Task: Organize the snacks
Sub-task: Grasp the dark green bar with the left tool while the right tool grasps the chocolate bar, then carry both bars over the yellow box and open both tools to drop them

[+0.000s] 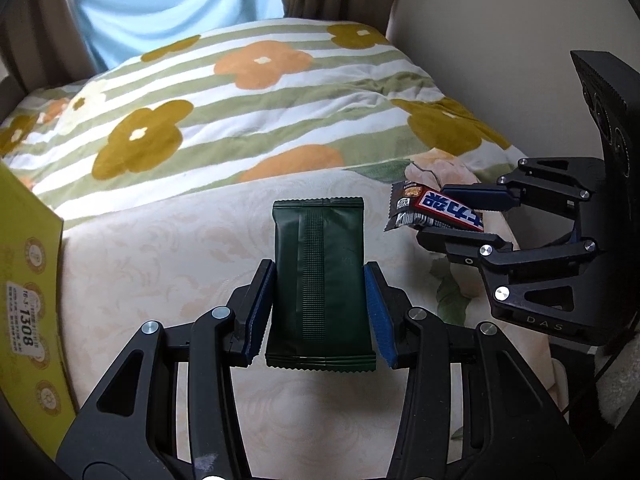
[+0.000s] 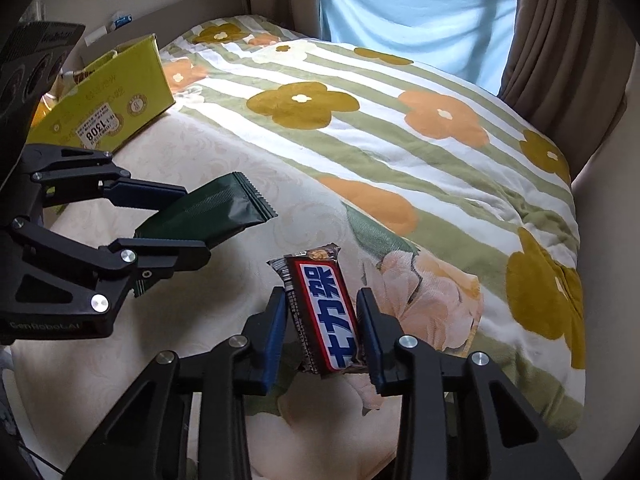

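Observation:
My left gripper [image 1: 319, 280] is shut on a dark green snack packet [image 1: 320, 276] and holds it above the cream bedcover; the packet also shows in the right wrist view [image 2: 212, 212]. My right gripper [image 2: 322, 320] is shut on a chocolate bar with a red, white and blue label [image 2: 324, 316], held above the bed. In the left wrist view the right gripper [image 1: 452, 216] and its bar [image 1: 436, 210] are to the right of the green packet. A yellow-green cardboard box [image 2: 120, 92] stands open at the bed's left side.
A quilt with green stripes and orange and mustard flowers [image 2: 400, 120] covers the far half of the bed. A cream bedcover [image 1: 180, 260] lies under both grippers. Brown curtains [image 2: 560, 20] and a window with a light blue sheet are behind. The box's edge [image 1: 28, 280] is close on the left.

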`<state>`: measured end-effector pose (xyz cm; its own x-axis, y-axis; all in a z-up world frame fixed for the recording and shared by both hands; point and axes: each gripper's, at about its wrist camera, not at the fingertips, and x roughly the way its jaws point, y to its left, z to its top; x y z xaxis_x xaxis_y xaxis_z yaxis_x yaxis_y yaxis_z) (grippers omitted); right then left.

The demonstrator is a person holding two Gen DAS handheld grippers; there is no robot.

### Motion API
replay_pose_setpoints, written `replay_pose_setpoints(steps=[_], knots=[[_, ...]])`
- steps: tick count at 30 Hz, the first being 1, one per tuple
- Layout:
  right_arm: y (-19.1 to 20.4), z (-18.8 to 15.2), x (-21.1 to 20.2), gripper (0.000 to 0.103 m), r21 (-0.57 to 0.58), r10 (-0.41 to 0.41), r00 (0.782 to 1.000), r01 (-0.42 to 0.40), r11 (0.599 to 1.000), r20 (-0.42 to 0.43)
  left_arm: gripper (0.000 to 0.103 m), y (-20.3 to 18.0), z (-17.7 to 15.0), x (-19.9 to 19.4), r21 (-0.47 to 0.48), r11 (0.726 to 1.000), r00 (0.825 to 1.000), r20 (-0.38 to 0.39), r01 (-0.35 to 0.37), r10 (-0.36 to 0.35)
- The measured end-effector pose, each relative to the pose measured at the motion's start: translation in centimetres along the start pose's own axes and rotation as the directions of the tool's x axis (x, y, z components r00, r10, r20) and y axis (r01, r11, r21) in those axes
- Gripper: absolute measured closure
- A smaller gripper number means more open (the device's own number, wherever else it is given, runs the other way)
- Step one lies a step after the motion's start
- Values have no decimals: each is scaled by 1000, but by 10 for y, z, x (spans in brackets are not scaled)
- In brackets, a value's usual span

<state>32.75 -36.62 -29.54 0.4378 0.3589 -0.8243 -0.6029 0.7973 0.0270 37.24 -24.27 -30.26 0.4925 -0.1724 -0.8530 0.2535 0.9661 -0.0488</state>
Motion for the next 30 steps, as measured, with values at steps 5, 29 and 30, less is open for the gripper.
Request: replay_pose_setpoints(steps=[5, 29, 30], knots=[[13, 24, -34, 71, 30, -6, 998, 4, 1000, 70, 62, 17, 13, -48, -51, 999, 998, 62, -14, 17], [220, 203, -86, 71, 120, 25, 974, -53, 991, 226, 62, 302, -2, -253, -314, 946, 964, 212, -87, 159], [227, 207, -81, 71, 130, 31, 974, -61, 990, 224, 62, 320, -7, -253, -325, 942, 968, 199, -83, 154]])
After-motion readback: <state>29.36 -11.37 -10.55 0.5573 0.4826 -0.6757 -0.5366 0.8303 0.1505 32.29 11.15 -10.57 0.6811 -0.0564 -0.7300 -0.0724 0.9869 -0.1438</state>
